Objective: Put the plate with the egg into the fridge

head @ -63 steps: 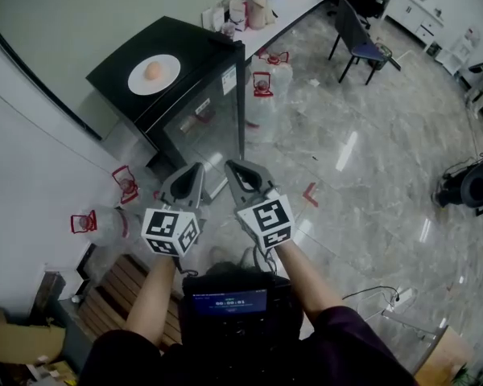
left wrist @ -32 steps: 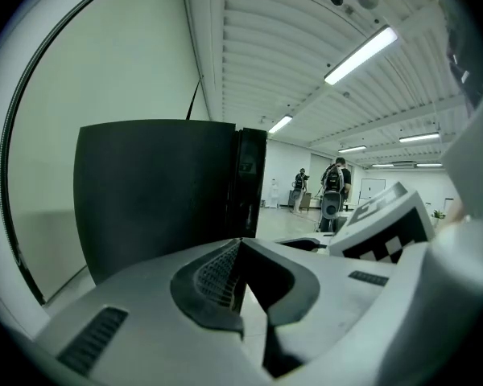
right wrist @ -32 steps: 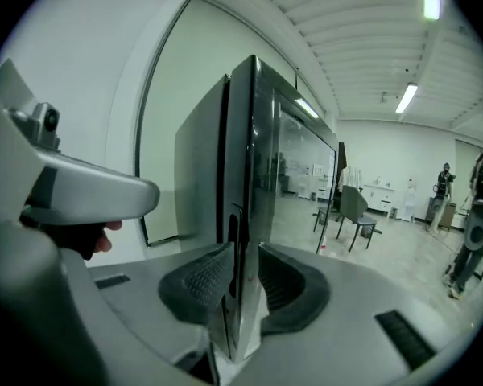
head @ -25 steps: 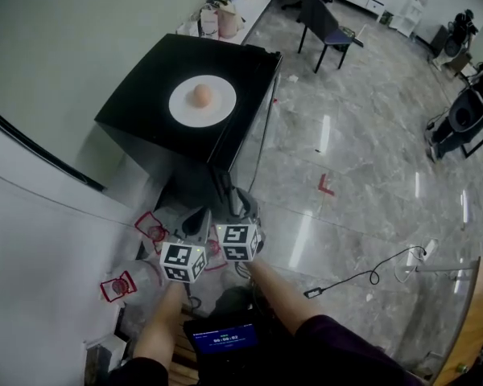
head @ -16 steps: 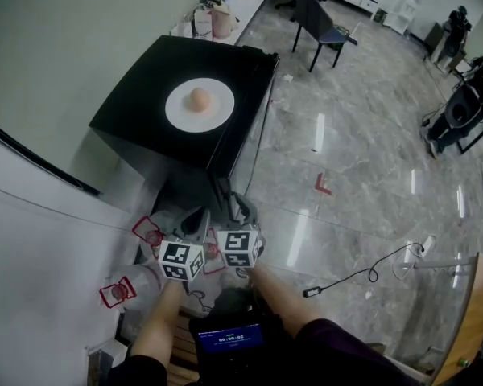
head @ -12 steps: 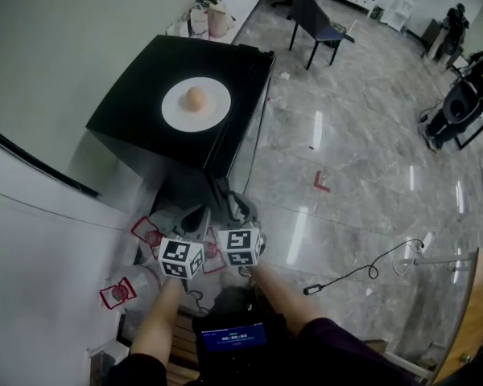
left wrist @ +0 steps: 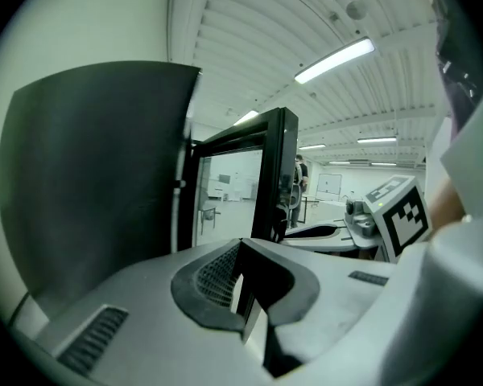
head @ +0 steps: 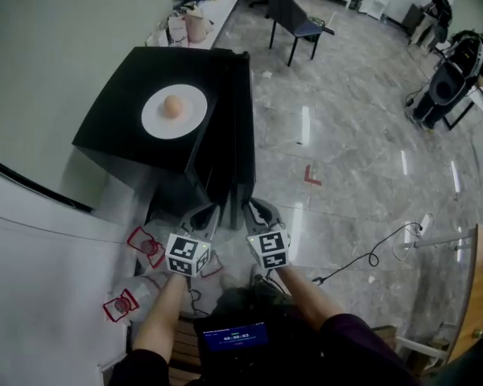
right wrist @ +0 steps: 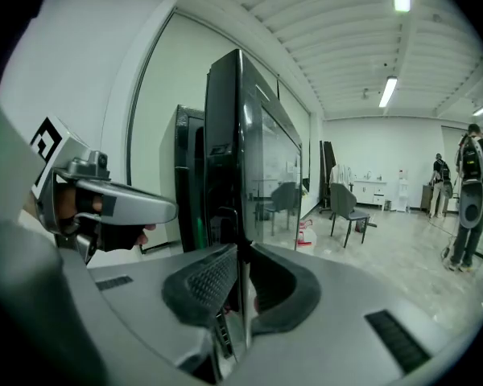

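A white plate [head: 174, 111] with a brown egg [head: 172, 106] lies on top of the black fridge [head: 117, 139]. The fridge's glass door [head: 240, 151] stands swung out, edge-on toward me. My right gripper [head: 254, 209] has just been closing and its pads now sit on either side of that door's [right wrist: 233, 175] free edge, gripping it [right wrist: 240, 284]. Beside it, my left gripper [head: 204, 214] is shut and holds nothing. In the left gripper view it [left wrist: 243, 284] points past the fridge's dark side wall at the open door [left wrist: 275, 175].
Clear water bottles with red handles [head: 145, 244] lie on the floor by the white wall at the left. A chair [head: 294, 18] and a cluttered counter stand behind the fridge. A cable [head: 362, 260] runs across the marble floor, and people stand at the far right [head: 435, 6].
The fridge door, shut half a second ago, now stands swung out. The two grippers have drawn apart, the right one now at the door's edge.
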`<state>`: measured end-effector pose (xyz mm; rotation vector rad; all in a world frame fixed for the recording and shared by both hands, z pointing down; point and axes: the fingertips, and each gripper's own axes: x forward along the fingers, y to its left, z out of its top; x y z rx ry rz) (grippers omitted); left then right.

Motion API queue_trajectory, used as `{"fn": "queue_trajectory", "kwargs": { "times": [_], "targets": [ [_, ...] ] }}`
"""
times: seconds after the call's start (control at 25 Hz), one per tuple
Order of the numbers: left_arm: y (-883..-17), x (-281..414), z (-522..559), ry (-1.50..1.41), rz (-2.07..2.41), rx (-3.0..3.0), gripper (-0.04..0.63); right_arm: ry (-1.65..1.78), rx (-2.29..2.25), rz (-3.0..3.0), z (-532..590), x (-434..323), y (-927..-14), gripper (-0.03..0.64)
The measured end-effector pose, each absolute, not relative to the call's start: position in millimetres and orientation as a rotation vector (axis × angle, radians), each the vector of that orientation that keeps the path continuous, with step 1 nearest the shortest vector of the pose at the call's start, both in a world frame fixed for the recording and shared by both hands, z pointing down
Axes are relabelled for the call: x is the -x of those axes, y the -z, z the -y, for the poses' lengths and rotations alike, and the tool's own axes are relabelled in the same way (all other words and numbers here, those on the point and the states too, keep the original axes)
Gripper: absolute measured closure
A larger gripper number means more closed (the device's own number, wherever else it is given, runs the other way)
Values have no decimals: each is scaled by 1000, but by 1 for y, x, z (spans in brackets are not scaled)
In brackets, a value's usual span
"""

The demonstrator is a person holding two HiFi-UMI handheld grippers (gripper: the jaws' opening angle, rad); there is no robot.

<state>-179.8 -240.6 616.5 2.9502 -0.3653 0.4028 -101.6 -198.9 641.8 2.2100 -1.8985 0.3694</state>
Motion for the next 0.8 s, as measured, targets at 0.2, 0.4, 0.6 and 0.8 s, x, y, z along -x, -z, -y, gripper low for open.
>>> {"fn": "queue_trajectory", "kwargs": {
  "times": [0.2,0.4,0.6,0.8],
  "targets": [
    [-607,108,193,-420,141,-3029,586,-393,-2178,1930,166,53,-643,568],
    [-606,46,155,-448,27,-3065,586,-394,-2159,1896,137,6,-645,569],
    [-607,-2,134,-458,33,-3069,586,-256,-2198,1843,97,-38,-627,569],
    [-607,-49,116,-469,109,-3068,586,-249,-2236,1883,68,-92,-617,569]
  ]
}}
